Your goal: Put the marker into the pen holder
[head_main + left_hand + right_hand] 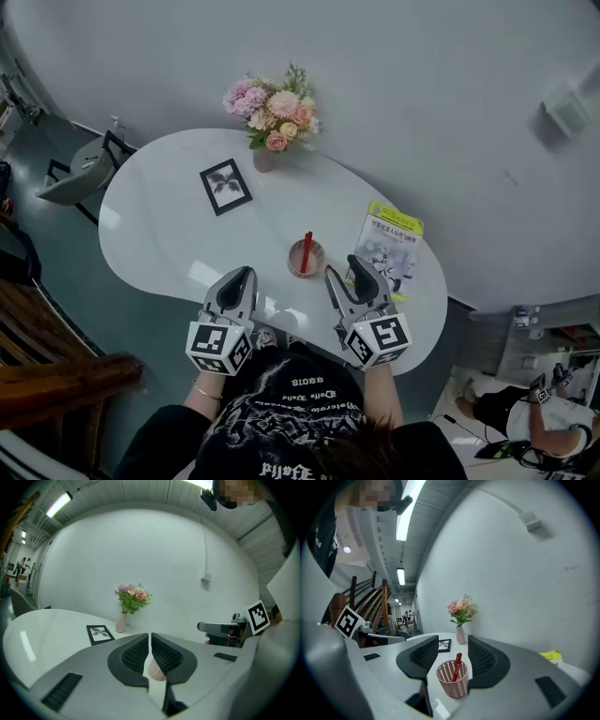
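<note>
I am holding the left gripper (247, 274) over the near edge of the white desk (159, 225), its jaws pressed together on nothing. I am holding the right gripper (345, 270) alongside, its jaws spread wide and empty. The pink mesh pen holder (294, 263) is sitting just beyond and between the two grippers, with the red marker (306, 249) leaning inside it. A booklet (394, 242) is lying by the right edge, a picture frame (225, 186) further back on the left, and a vase of flowers (272, 117) at the far edge.
</note>
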`<action>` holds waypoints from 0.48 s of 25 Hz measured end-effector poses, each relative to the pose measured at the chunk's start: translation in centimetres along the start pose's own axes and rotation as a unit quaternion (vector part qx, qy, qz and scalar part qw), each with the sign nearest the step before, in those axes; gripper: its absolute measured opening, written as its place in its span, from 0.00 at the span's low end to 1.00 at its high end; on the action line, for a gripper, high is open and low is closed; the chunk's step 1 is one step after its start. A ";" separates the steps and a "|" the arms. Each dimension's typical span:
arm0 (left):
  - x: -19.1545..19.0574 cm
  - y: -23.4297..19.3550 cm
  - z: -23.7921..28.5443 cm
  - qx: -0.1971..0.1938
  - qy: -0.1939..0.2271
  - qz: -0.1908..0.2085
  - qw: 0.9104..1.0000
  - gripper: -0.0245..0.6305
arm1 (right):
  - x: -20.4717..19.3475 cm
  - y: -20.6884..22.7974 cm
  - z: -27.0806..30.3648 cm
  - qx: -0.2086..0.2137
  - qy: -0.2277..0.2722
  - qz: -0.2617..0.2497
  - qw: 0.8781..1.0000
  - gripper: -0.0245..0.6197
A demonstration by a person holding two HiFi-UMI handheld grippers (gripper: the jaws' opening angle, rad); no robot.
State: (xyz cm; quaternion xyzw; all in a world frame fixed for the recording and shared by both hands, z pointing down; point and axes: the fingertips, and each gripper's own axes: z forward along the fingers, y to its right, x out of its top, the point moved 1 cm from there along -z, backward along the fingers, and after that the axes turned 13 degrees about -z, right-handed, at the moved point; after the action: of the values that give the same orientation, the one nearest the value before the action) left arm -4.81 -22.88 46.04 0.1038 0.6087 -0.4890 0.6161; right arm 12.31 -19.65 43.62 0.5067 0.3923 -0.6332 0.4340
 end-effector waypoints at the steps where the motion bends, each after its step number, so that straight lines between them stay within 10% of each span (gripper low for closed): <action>1: -0.1 0.3 0.1 -0.004 -0.001 0.001 1.000 0.09 | -0.2 0.2 -0.3 -0.004 -0.003 0.000 1.000 0.35; 12: -0.4 0.8 0.1 -0.017 -0.006 0.008 1.000 0.09 | -1.1 0.7 -1.4 -0.032 -0.010 0.001 0.999 0.18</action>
State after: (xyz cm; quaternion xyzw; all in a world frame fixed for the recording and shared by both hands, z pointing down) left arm -4.06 -22.37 46.04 0.0952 0.6121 -0.4745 0.6254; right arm 13.53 -18.36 44.42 0.4868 0.4071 -0.6251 0.4545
